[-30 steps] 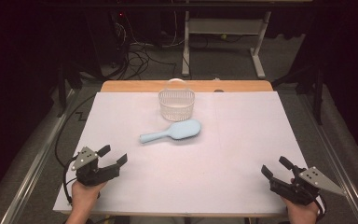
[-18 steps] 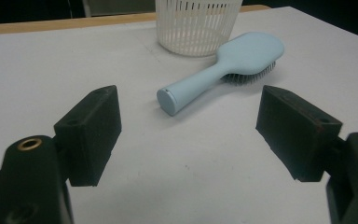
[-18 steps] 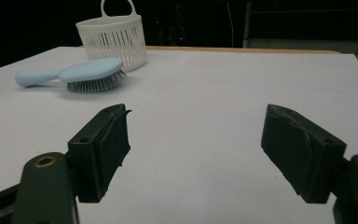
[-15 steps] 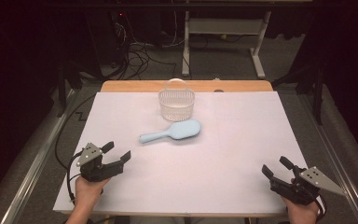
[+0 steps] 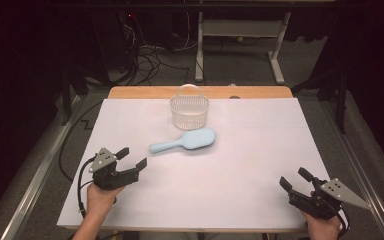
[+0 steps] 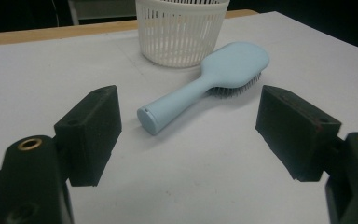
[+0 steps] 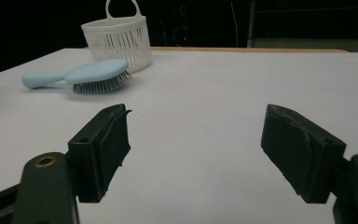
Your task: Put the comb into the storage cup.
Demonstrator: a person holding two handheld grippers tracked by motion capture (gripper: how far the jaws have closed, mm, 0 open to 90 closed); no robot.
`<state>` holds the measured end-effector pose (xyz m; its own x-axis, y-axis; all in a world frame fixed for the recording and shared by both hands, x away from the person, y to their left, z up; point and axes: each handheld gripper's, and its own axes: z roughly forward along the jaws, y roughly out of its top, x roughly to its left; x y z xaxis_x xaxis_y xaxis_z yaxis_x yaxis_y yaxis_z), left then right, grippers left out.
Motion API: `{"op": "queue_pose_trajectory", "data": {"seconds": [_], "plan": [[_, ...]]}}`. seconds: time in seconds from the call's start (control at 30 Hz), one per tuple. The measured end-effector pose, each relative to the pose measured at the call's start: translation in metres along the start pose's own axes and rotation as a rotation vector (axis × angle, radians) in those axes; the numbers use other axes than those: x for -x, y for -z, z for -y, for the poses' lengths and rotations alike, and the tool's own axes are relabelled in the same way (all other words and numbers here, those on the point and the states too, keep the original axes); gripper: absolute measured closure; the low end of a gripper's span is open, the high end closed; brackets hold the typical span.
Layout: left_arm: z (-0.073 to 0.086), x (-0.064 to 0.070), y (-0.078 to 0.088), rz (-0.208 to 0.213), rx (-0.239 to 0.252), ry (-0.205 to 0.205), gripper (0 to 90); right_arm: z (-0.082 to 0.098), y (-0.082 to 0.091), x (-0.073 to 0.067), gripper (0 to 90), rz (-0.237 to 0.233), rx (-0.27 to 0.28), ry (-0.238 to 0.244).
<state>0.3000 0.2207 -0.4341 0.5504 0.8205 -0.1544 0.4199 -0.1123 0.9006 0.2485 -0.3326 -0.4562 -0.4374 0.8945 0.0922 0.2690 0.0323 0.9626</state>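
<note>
Hairbrush [image 5: 185, 141]: light blue, flat on the white table [image 5: 260, 165], bristles down, just in front of the white slatted basket [image 5: 189, 111]; head close to the basket wall, handle end directed toward the left tool. Position unchanged against both earlier frames. Same for the basket, upright at the far middle of the table.

Left tool [image 5: 131, 158]: jaws wide apart, nothing between them, nothing held. Compared with one second ago: shifted away from the near left edge, inward and toward the hairbrush handle, slightly raised off the table. Now near the handle end but not touching. Seen along its own jaws in the left gripper view: left tool [image 6: 189, 123] framing the hairbrush [image 6: 205, 86], handle tip between the two jaw lines yet farther out, basket [image 6: 182, 30] beyond.

Right tool [image 5: 295, 178]: jaws wide apart, empty, low over the near right corner of the table, well apart from the hairbrush. No change in place or opening since the earlier frames. In the right gripper view: right tool [image 7: 196, 149] over bare table, hairbrush [image 7: 81, 74] and basket [image 7: 116, 39] far off at upper left.
</note>
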Motion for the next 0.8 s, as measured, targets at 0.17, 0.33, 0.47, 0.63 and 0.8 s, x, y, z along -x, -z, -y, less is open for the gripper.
{"op": "queue_pose_trajectory", "data": {"seconds": [0.17, 0.33, 0.47, 0.63, 0.8], "plan": [[-0.002, 0.001, -0.009, 0.009, -0.002, 0.004, 21.7, 0.0, 0.0, 0.0, 23.4, 0.002, 0.004, 0.001], [-0.007, 0.005, -0.015, 0.022, 0.011, 0.009, 21.6, 0.0, 0.001, 0.0, 22.3, 0.019, 0.004, 0.005], [-0.011, 0.007, -0.02, 0.03, 0.008, -0.003, 21.6, 0.0, 0.002, 0.0, 22.4, 0.02, 0.004, 0.007], [-0.016, 0.01, -0.023, 0.038, 0.009, -0.015, 21.7, 0.001, 0.003, 0.0, 22.4, 0.021, 0.006, 0.002], [-0.02, 0.012, -0.025, 0.041, 0.014, -0.025, 21.7, 0.001, 0.003, 0.0, 22.5, 0.017, 0.006, 0.008]]}}
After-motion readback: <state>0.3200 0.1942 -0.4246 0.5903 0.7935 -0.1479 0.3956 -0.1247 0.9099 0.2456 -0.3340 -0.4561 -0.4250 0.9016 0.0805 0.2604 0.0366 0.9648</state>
